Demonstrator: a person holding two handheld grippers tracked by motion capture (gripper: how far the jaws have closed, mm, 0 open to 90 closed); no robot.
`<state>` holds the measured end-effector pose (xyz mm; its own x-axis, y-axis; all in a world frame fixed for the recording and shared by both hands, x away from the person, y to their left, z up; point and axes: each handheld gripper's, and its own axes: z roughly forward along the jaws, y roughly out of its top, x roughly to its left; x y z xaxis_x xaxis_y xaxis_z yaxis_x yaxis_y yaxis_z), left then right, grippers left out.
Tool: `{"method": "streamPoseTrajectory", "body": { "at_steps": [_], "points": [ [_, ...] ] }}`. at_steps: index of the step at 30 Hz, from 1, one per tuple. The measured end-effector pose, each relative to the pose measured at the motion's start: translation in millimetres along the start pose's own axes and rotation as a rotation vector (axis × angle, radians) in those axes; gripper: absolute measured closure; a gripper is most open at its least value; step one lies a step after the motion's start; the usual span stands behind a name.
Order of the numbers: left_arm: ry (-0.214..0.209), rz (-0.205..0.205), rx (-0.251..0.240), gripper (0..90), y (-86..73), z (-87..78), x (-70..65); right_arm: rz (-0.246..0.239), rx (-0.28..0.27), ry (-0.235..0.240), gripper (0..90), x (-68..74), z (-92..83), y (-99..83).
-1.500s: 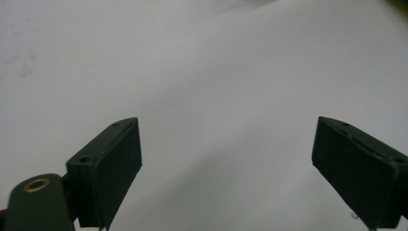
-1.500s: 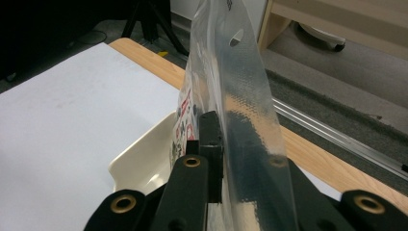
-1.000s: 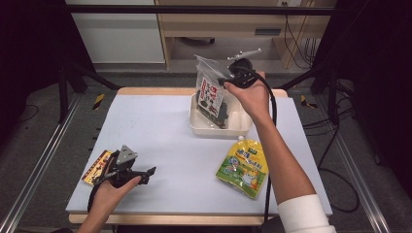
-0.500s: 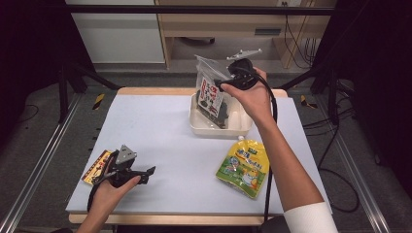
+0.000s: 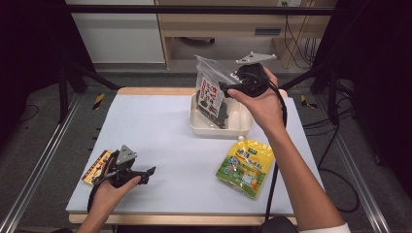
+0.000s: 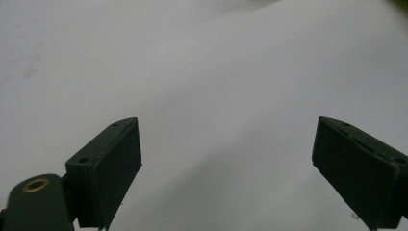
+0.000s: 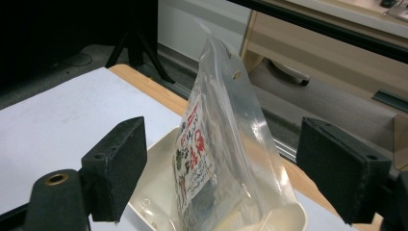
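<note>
A clear bag (image 5: 211,94) with a red-and-white label and dark contents stands upright in a white tray (image 5: 221,130) at the table's far middle. My right gripper (image 5: 226,90) hovers just right of the bag's upper part. Its jaws have just been opening. In the right gripper view the right gripper (image 7: 222,154) stands open, and the bag (image 7: 216,139) rises from the tray (image 7: 154,192) ahead between the jaws, untouched by either pad. My left gripper (image 5: 145,172) rests open near the front left. In its own view the left gripper (image 6: 226,149) has only white tabletop between its jaws.
A green and yellow spouted pouch (image 5: 245,167) lies flat in front of the tray. A yellow-orange flat packet (image 5: 94,167) lies at the left edge beside my left hand. The right gripper's cable (image 5: 274,179) trails along the forearm. Metal frame rails flank the table.
The right gripper's jaws have spread apart and let go of the bag's top. The hand has drawn back a little to the right and up. The bag stays standing in the tray. The left hand is still.
</note>
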<state>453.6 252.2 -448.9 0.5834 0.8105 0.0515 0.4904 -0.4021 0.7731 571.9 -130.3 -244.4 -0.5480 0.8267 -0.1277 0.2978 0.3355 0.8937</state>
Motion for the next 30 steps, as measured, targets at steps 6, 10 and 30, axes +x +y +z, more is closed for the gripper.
{"method": "streamPoseTrajectory", "body": {
  "at_steps": [6, 10, 30],
  "points": [
    [0.002, 0.000, 0.000, 9.8, 0.0, 0.1, -0.2, -0.005, -0.019, -0.002, 18.2, -0.4, -12.6, -2.6],
    [0.002, -0.002, -0.001, 9.8, -0.2, 0.2, -0.2, -0.003, -0.034, -0.012, 18.0, 0.1, -23.1, -7.2],
    [0.017, 0.007, 0.010, 9.8, -0.8, 1.4, -0.8, 0.045, -0.020, -0.082, 24.9, -11.3, -70.3, -87.7]
  ]
}}
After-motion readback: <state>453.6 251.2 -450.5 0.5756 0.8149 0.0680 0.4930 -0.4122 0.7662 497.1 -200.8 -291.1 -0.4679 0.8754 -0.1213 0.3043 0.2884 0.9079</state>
